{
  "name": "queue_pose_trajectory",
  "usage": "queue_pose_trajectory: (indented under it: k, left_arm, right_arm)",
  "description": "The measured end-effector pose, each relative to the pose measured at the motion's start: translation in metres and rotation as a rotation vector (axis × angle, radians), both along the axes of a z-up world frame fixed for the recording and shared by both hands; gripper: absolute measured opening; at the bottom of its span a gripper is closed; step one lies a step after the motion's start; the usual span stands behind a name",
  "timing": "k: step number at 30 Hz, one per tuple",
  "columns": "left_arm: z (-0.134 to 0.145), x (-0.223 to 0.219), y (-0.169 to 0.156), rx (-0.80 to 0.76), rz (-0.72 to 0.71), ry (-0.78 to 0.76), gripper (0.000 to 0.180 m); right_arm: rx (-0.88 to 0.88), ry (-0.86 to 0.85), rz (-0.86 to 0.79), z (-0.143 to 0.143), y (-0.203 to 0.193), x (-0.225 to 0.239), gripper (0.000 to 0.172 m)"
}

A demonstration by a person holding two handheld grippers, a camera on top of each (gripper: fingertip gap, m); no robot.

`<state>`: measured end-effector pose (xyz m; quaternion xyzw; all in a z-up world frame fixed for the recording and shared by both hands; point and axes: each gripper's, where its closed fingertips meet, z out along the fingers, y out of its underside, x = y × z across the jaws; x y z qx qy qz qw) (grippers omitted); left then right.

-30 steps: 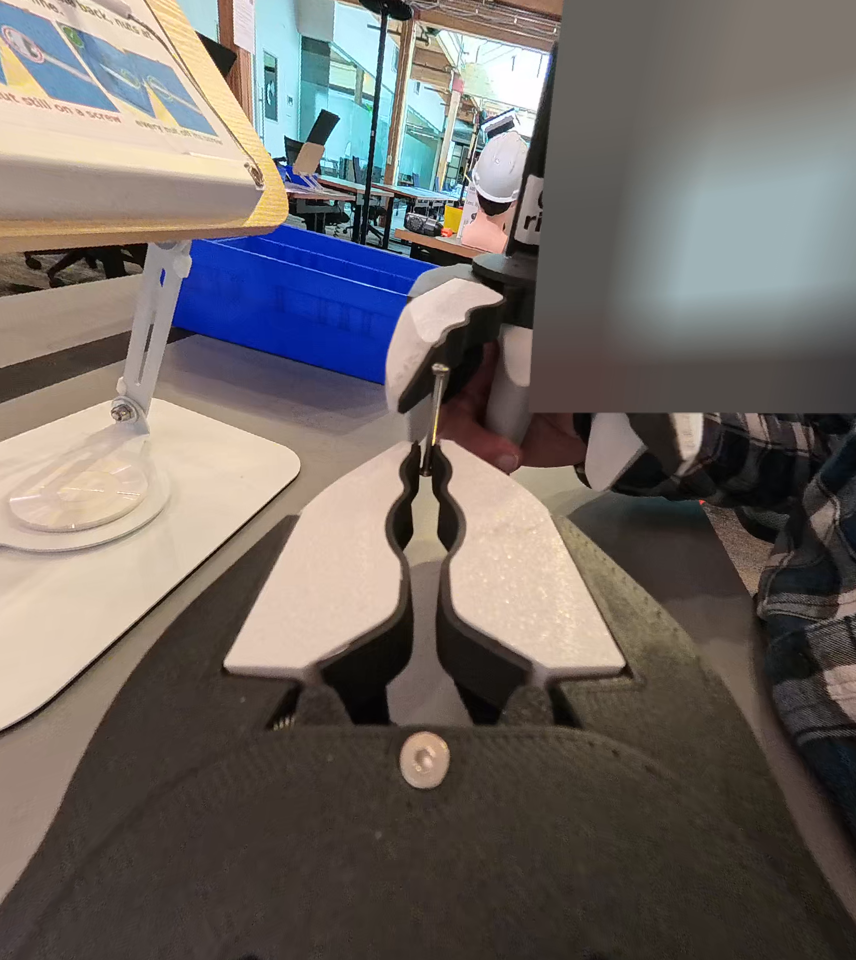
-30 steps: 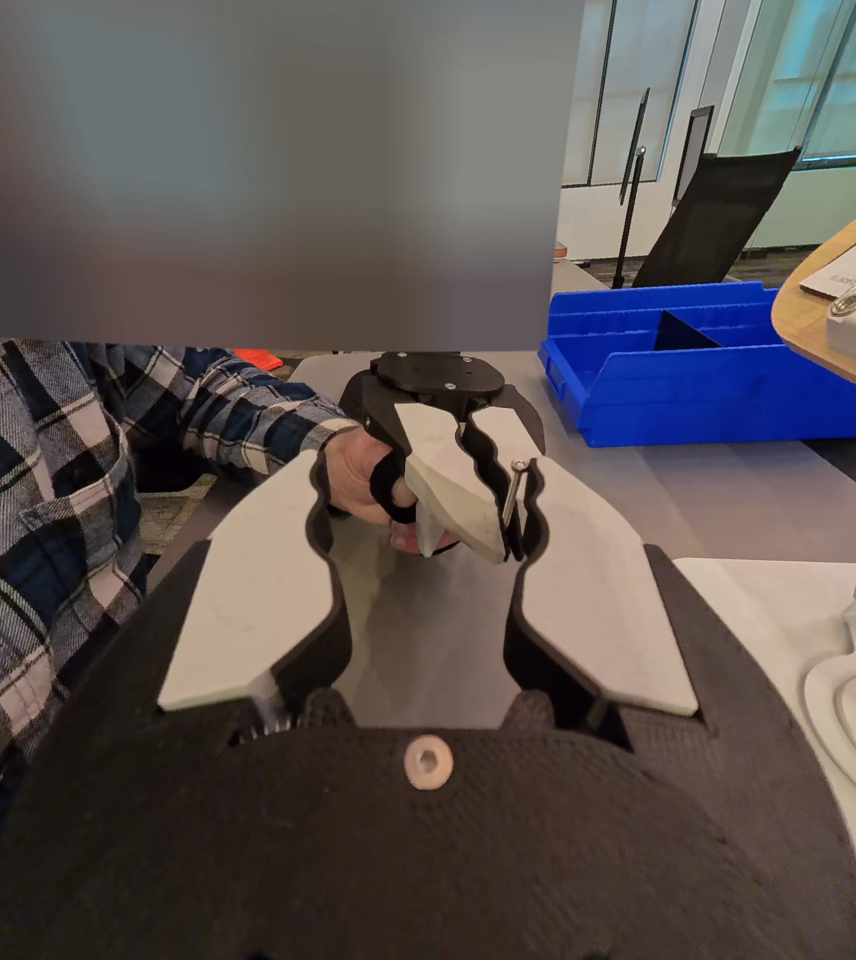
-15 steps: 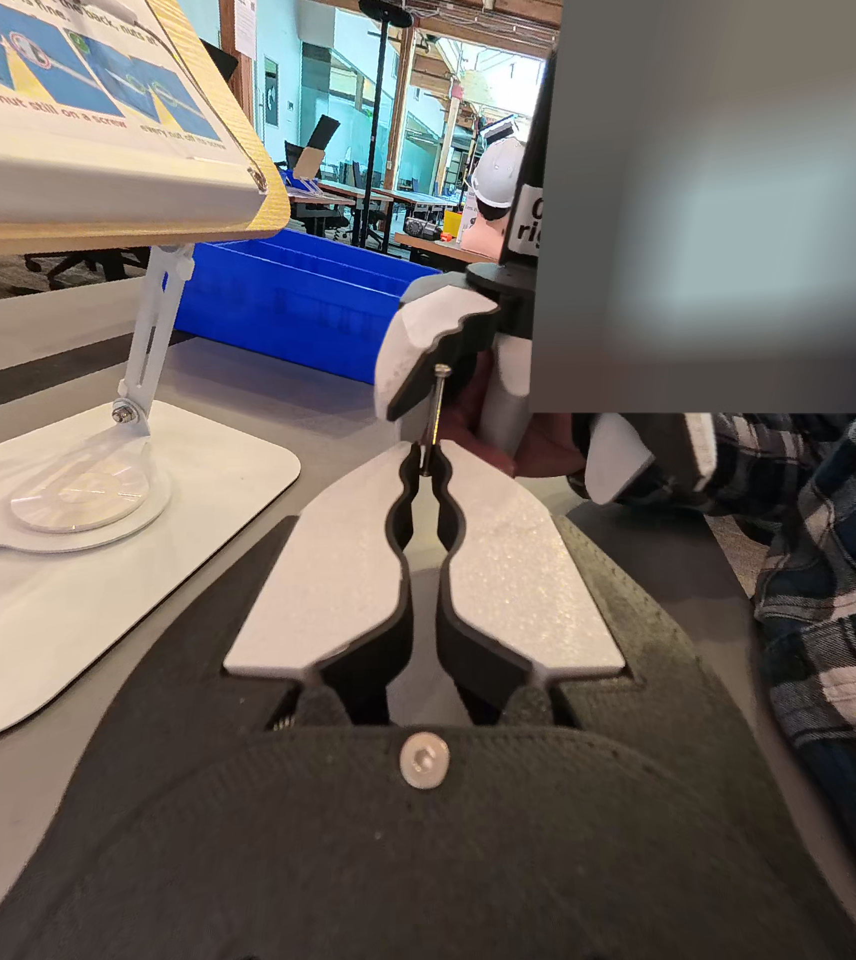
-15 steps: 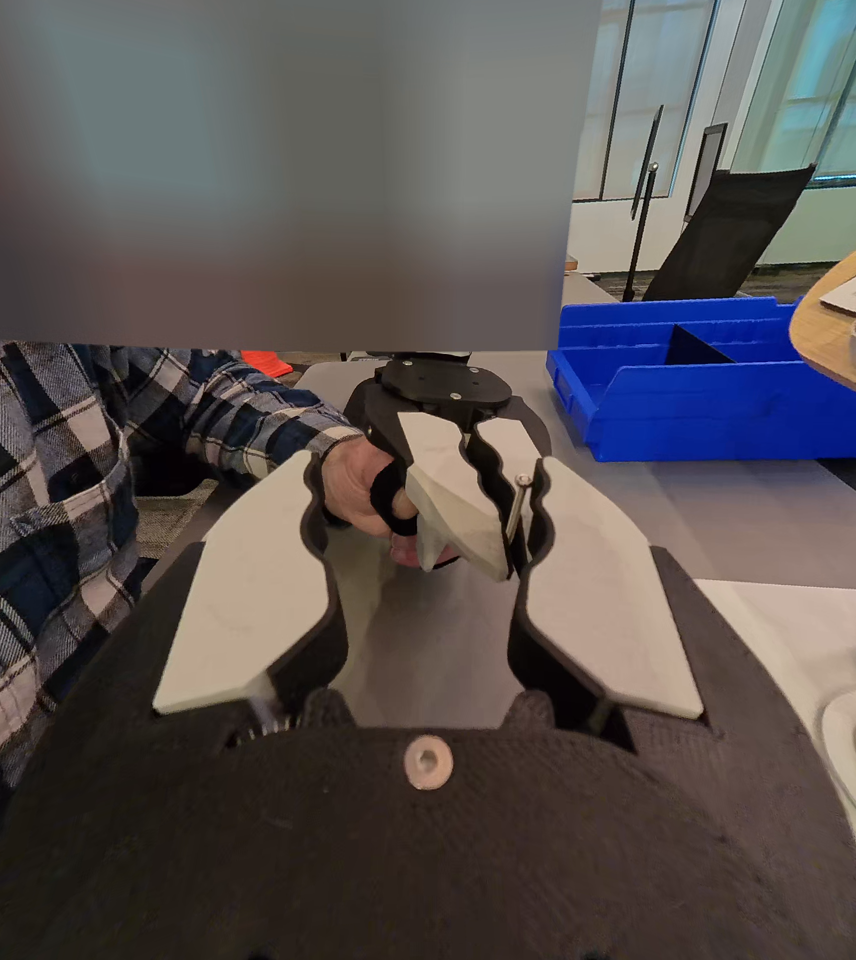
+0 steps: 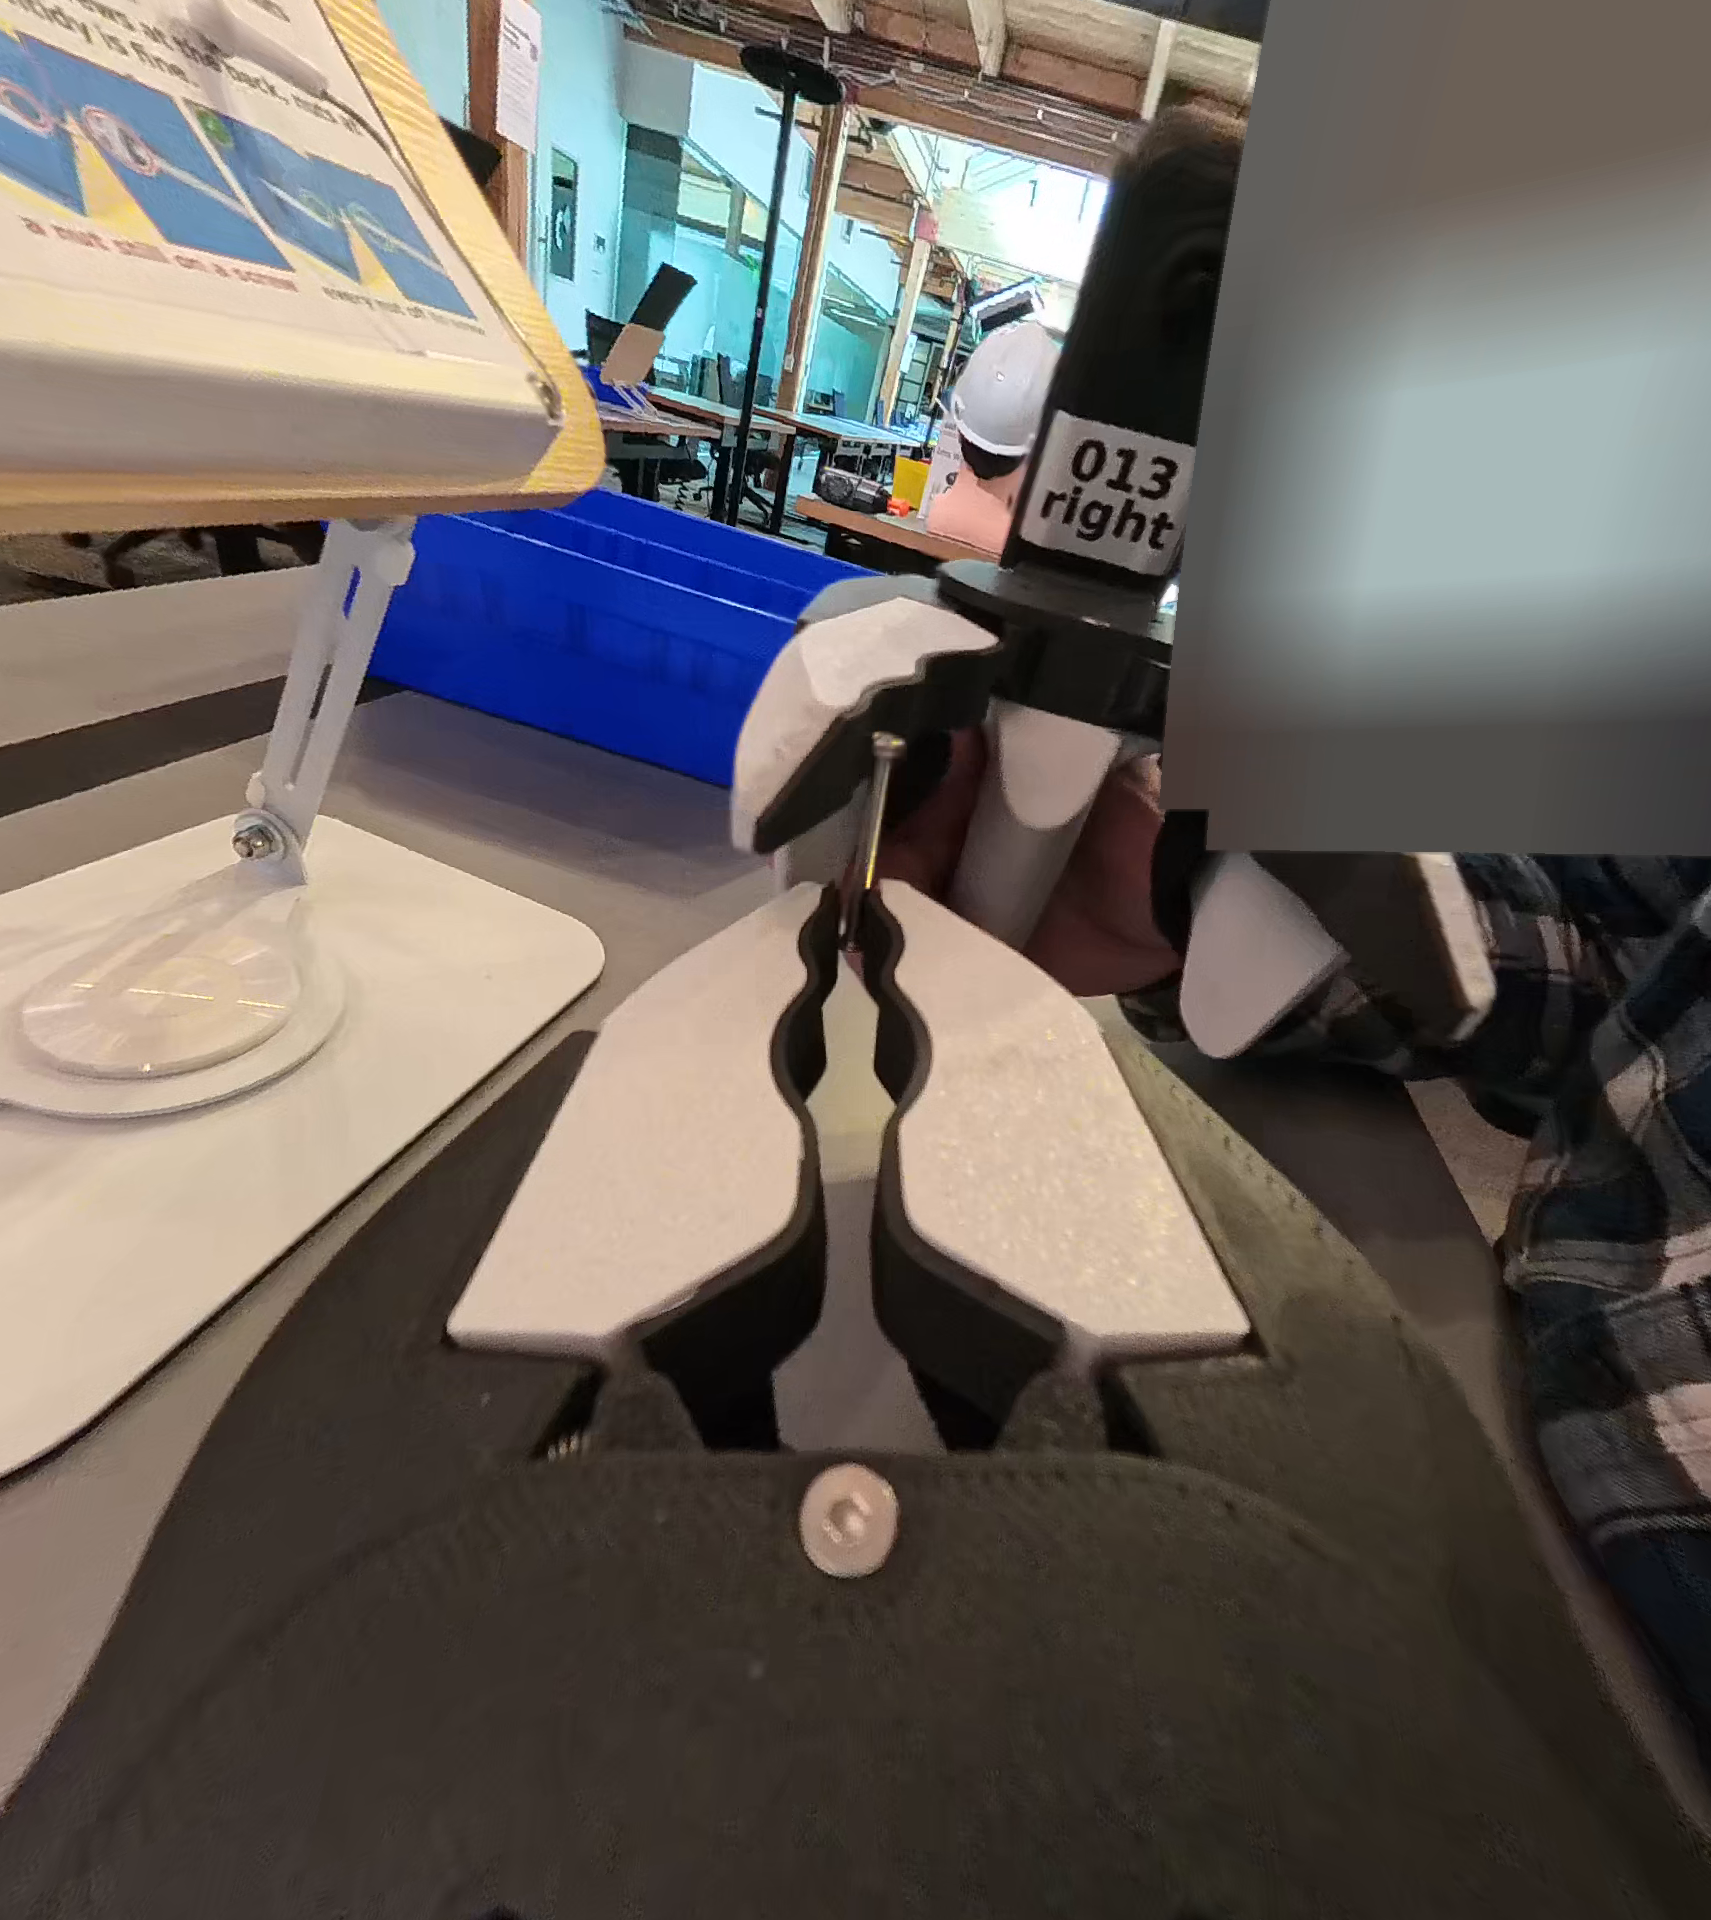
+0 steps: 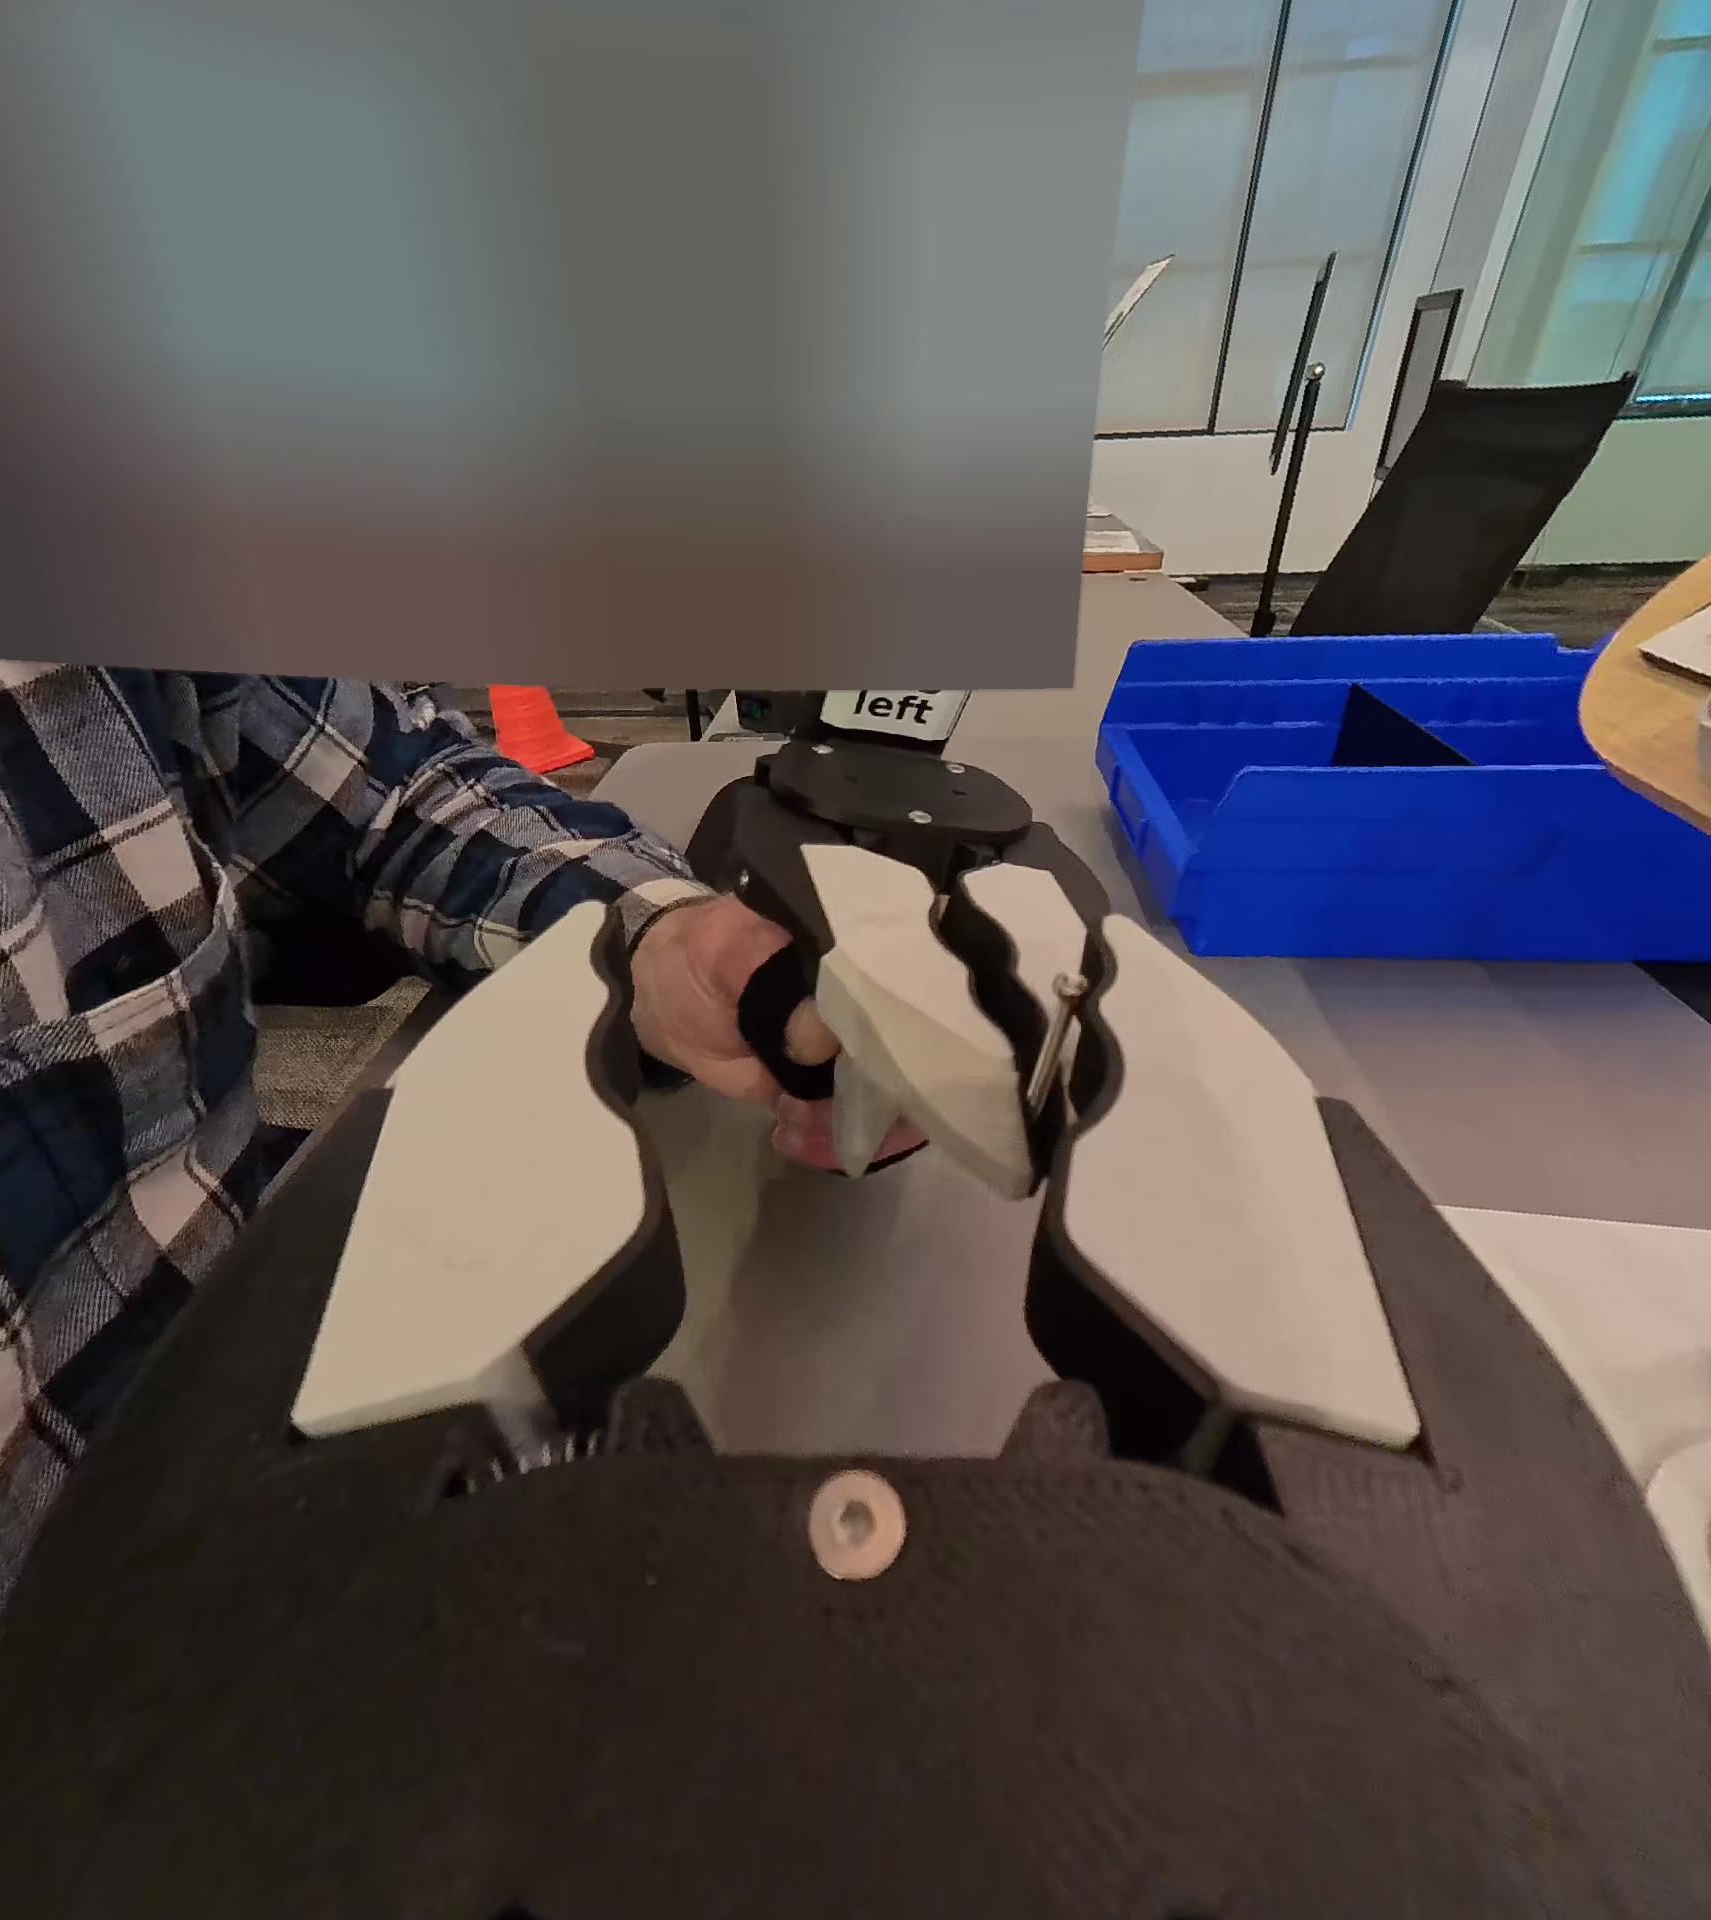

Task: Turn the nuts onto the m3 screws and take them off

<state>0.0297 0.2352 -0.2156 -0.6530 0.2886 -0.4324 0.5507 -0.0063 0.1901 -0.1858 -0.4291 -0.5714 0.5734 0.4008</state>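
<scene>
The left gripper [image 5: 856, 914] has its fingers closed on the lower end of a thin metal screw [image 5: 872, 810], both pads pressing its shank, so the screw stands nearly upright above the fingertips with its head on top. The right gripper [image 6: 851, 997] has its fingers spread wide and holds nothing; the left gripper's fingers and the screw sit inside that gap, the screw close against the right-hand finger [image 6: 1204, 1164], though whether it touches that pad is hard to judge from either angle.

Only the right wrist view shows the hand [image 6: 716, 997] gripping the left tool's handle and the plaid sleeve [image 6: 394, 831] behind it. Only the left wrist view shows the printed sheet [image 5: 155, 187] on the tilted stand [image 5: 311, 707], with its white base plate [image 5: 238, 1143] on the grey worktop [image 5: 539, 810].

Counted: two grippers, one screw, one blue bin [image 6: 1433, 831] with a dark divider, lying farther back, and an orange cone [image 6: 534, 727] beyond the worktop's edge. Each gripper carries a small white label with dark writing; the sheet bears pictures and text.
</scene>
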Motion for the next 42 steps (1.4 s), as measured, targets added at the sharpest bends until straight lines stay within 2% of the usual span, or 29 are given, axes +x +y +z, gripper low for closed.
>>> queue_pose_trajectory:
  k: [3, 5, 7, 12, 14, 18, 19, 20, 24, 28, 31, 33, 34, 35, 38, 42]
  left_arm:
    - [0.003, -0.007, 0.005, -0.021, 0.031, -0.026, 0.004]
    - [0.003, -0.010, 0.007, -0.024, 0.036, -0.025, 0.004]
    - [0.004, -0.010, 0.006, -0.022, 0.030, -0.031, 0.004]
    - [0.000, 0.000, 0.001, -0.017, -0.001, -0.010, 0.004]
    - [0.001, -0.002, 0.003, -0.026, 0.009, -0.018, 0.004]
    - [0.006, -0.011, 0.006, -0.044, 0.017, -0.064, 0.004]
    - [0.007, -0.014, 0.008, -0.055, 0.027, -0.073, 0.004]
    - [0.006, -0.015, 0.009, -0.057, 0.030, -0.072, 0.004]
    - [0.006, -0.009, 0.004, -0.047, -0.003, -0.065, 0.004]
    - [0.003, -0.004, 0.003, -0.044, 0.001, -0.035, 0.004]
    - [0.003, -0.011, 0.006, -0.064, 0.009, -0.056, 0.004]
    - [0.004, -0.013, 0.008, -0.067, 0.019, -0.058, 0.004]
    - [0.004, -0.015, 0.009, -0.074, 0.025, -0.061, 0.004]
    - [0.004, -0.017, 0.010, -0.080, 0.022, -0.071, 0.004]
    - [0.002, -0.011, 0.007, -0.081, -0.007, -0.071, 0.004]
    - [0.000, -0.004, 0.005, -0.072, -0.006, -0.042, 0.004]
  right_arm:
    - [-0.005, 0.007, -0.038, 0.001, 0.004, 0.011, 0.087]
    - [0.003, 0.015, -0.048, 0.003, 0.002, 0.021, 0.081]
    - [0.002, 0.013, -0.076, 0.003, 0.004, 0.025, 0.082]
    - [0.003, 0.030, -0.056, 0.006, 0.012, 0.000, 0.091]
    - [0.001, 0.027, -0.012, 0.005, 0.005, -0.008, 0.088]
    - [0.003, 0.037, -0.054, 0.006, 0.003, 0.004, 0.094]
    - [0.006, 0.043, -0.048, 0.007, 0.001, 0.012, 0.092]
    - [0.007, 0.042, -0.046, 0.006, 0.000, 0.019, 0.073]
    - [-0.019, 0.046, -0.094, 0.005, 0.016, 0.013, 0.088]
    - [0.001, 0.032, -0.019, 0.002, 0.007, -0.014, 0.091]
    - [0.007, 0.032, -0.037, 0.002, 0.004, -0.009, 0.095]
    - [0.001, 0.045, -0.056, 0.005, 0.004, 0.008, 0.092]
    - [-0.004, 0.053, -0.057, 0.006, 0.004, 0.017, 0.081]
    - [-0.011, 0.058, -0.074, 0.006, 0.006, 0.022, 0.076]
    - [-0.015, 0.061, -0.105, 0.007, 0.016, 0.017, 0.085]
    - [-0.021, 0.036, -0.050, 0.002, 0.015, -0.012, 0.090]
